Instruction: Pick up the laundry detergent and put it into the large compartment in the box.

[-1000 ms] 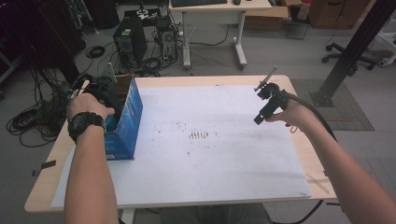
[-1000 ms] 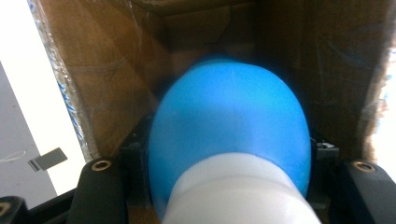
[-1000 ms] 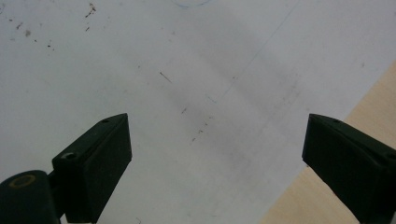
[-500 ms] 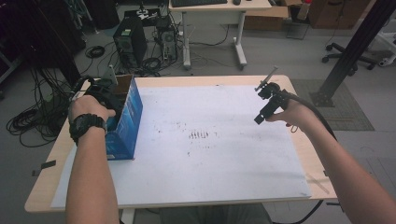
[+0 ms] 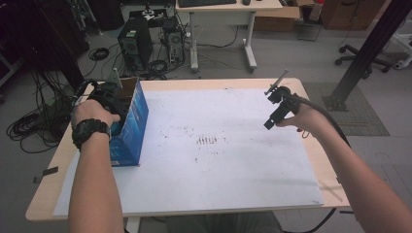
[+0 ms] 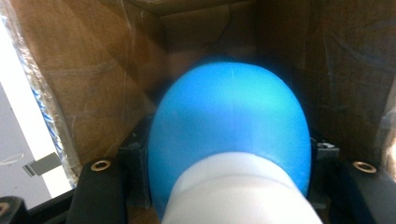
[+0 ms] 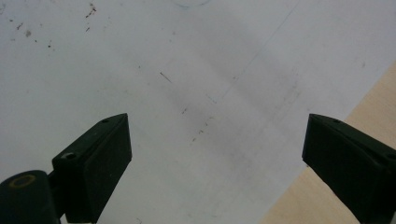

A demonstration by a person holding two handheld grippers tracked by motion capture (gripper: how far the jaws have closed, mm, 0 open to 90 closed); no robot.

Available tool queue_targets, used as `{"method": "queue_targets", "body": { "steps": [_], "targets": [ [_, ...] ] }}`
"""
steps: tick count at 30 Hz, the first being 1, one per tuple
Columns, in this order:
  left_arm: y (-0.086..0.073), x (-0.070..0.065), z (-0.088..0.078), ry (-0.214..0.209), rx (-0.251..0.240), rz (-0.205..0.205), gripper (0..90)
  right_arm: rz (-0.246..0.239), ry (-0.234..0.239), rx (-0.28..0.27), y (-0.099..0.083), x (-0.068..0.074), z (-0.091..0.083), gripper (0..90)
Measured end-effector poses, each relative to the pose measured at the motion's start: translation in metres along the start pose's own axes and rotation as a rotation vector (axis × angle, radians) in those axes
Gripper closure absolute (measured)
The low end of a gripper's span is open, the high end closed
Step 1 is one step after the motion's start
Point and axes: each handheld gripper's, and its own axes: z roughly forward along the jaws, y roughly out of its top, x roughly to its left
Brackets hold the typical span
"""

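The left gripper [image 5: 108, 99] is reaching into the open top of a blue box [image 5: 130, 127], which is standing upright near the 9 o'clock edge of the surface [image 5: 291, 85]. In the left gripper view, its jaws are clamping on a blue and white object [image 6: 229, 140], rounded like a bulb, with the blue part pointing deeper into the box and the white part nearer to the camera. The brown cardboard walls of the box are surrounding the object on all sides. The left hand [image 5: 92, 114], wearing a black watch [image 5: 89, 131], is resting above the box.

The right gripper [image 5: 278, 108] is hovering above the white sheet [image 5: 218, 170] toward the 3 o'clock side, well apart from the box. In the right gripper view, its jaws are standing wide apart with nothing between them, and they are pointing down at the sheet near its border with the bare wood.
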Motion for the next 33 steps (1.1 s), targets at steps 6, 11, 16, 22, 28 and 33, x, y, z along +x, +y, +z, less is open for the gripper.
{"method": "queue_targets", "body": {
  "steps": [6, 11, 16, 22, 28, 33],
  "targets": [
    [-0.0004, 0.0006, 0.0001, -0.001, -0.006, 0.000, 37.3, 0.004, 0.001, -0.006, 0.0000, -0.0011, -0.0008, 8.0],
    [-0.0006, 0.0003, 0.0002, -0.001, -0.007, 0.000, 37.2, 0.005, 0.001, -0.003, 0.0002, -0.0006, -0.0005, 8.0],
    [-0.0009, 0.0012, 0.0002, 0.000, -0.013, -0.003, 36.8, 0.004, 0.002, -0.003, 0.0002, -0.0006, -0.0001, 8.0],
    [-0.0013, 0.0010, 0.0002, 0.003, -0.021, -0.008, 28.6, 0.003, 0.002, -0.003, 0.0003, 0.0001, 0.0001, 8.0],
    [-0.0020, -0.0005, -0.0015, 0.001, -0.024, -0.008, 24.0, 0.002, 0.006, -0.009, 0.0006, -0.0004, 0.0001, 8.0],
    [-0.0030, -0.0010, -0.0040, 0.011, -0.030, -0.012, 23.5, 0.003, 0.005, -0.009, 0.0002, -0.0002, -0.0005, 8.0]
  ]
}}
